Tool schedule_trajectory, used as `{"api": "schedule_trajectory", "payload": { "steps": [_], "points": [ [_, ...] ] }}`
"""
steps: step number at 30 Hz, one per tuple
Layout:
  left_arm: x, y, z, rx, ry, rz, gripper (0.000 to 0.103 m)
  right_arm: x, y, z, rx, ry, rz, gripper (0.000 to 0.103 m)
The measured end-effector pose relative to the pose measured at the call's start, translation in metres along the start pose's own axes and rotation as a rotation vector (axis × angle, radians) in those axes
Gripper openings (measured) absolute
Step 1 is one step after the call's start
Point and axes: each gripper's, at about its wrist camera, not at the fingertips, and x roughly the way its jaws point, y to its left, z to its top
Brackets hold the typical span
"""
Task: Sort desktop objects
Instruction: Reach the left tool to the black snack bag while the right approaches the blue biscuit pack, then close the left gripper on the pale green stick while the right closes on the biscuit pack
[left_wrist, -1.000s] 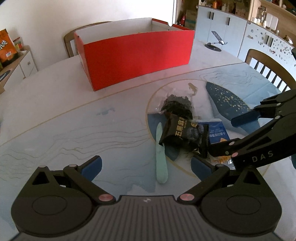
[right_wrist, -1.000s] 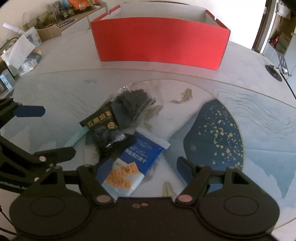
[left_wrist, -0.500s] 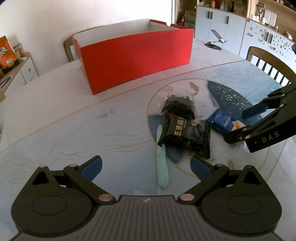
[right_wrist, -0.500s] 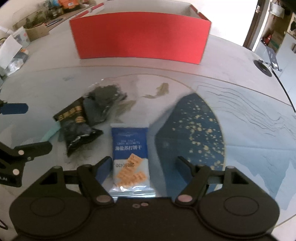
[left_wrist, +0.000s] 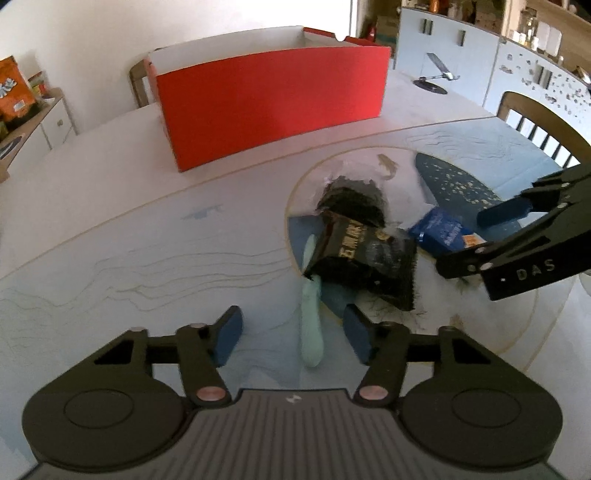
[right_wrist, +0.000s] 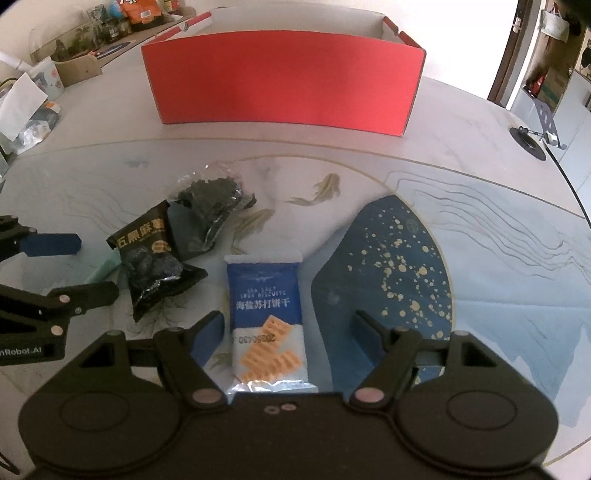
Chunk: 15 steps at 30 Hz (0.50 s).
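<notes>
- Looking down from the left wrist, the left tongs (left_wrist: 291, 332) have just been narrowing around a pale mint-green, flat, elongated stick (left_wrist: 311, 325) lying on the glossy painted table (left_wrist: 147, 258). Their blue pads flank it without touching, so the tongs are half spread and nothing is pinched; a pickup looks to be starting. The stick's far end is tucked under a black crinkled snack packet with gold lettering (left_wrist: 365, 258). Behind stands a red open cardboard box (left_wrist: 273, 110), probably the sorting target. The right tongs (left_wrist: 476, 236) reach in from the right, tilted down.
- Looking down from the right wrist, the right tongs (right_wrist: 290, 328) are spread wide astride a blue-and-white biscuit sachet (right_wrist: 266, 314), clear of it on both sides. Since a second ago that sachet has come free of the black packet (right_wrist: 155, 266) and now lies straight between the pads, ready for gripping. The left tongs (right_wrist: 70, 266) show at the left edge.
</notes>
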Motion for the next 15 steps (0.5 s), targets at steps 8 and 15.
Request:
{"api": "schedule_trajectory", "payload": {
  "steps": [8,15],
  "points": [
    [0.0006,-0.0066,0.0048,0.014,0.007,-0.021,0.032,-0.0009,0.0017,-0.0001,-0.016,-0.008,0.01,0.073],
    [0.003,-0.0039,0.0105,-0.004,0.027,-0.029,0.01,-0.0053,0.0057,0.0013,-0.035,-0.024,0.027,0.038]
  ]
}}
